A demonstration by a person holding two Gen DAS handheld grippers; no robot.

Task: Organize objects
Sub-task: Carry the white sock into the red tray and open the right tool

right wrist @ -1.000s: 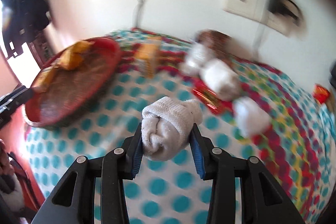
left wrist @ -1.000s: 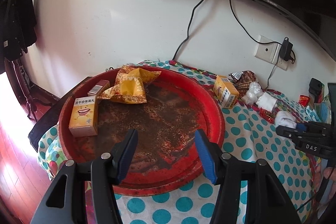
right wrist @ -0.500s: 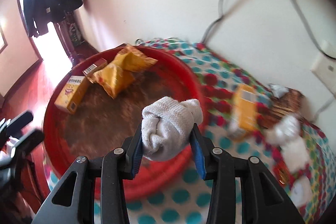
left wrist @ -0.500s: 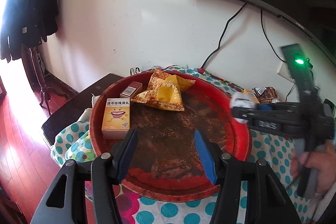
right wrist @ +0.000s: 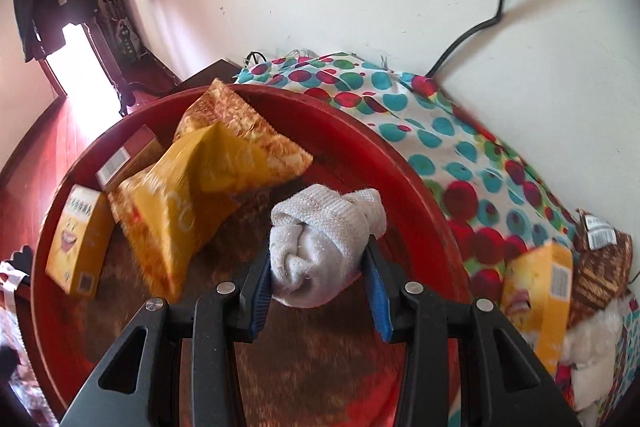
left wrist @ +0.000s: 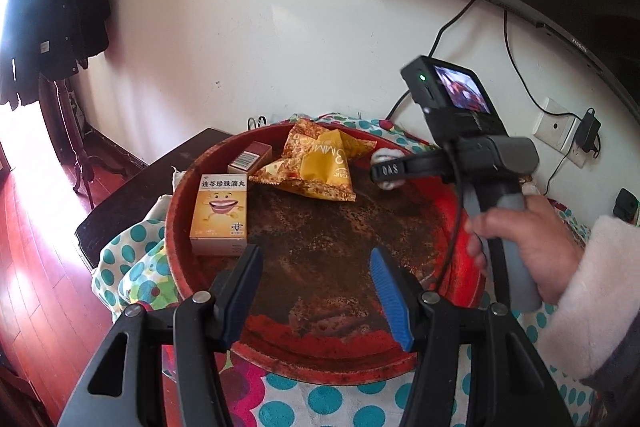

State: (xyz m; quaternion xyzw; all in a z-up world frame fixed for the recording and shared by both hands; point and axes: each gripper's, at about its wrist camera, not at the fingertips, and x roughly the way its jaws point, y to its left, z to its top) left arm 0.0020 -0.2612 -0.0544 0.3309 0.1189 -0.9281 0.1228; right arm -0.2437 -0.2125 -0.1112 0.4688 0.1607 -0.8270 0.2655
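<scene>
Tray loading — rolled sock held over the red tray.

Red tray (right wrist: 420, 179) fills the centre of both views, its worn brown floor holding a yellow snack bag (right wrist: 192, 195), a yellow box (right wrist: 78, 239) at lower left and a smaller carton behind it. Right gripper (right wrist: 318, 279) is clenched on the white rolled sock (right wrist: 320, 247) above the tray's middle; left gripper (left wrist: 316, 283) hangs spread apart with nothing between its fingers, at the near rim. Likely risk: let go from this height, the soft roll could bounce or unroll against the snack bag — or roll toward the rim. Polka-dot cloth (right wrist: 440, 131) covers the table under the tray; a white wall with a black cable fills the upper frame, dark coats hang at upper left.
</scene>
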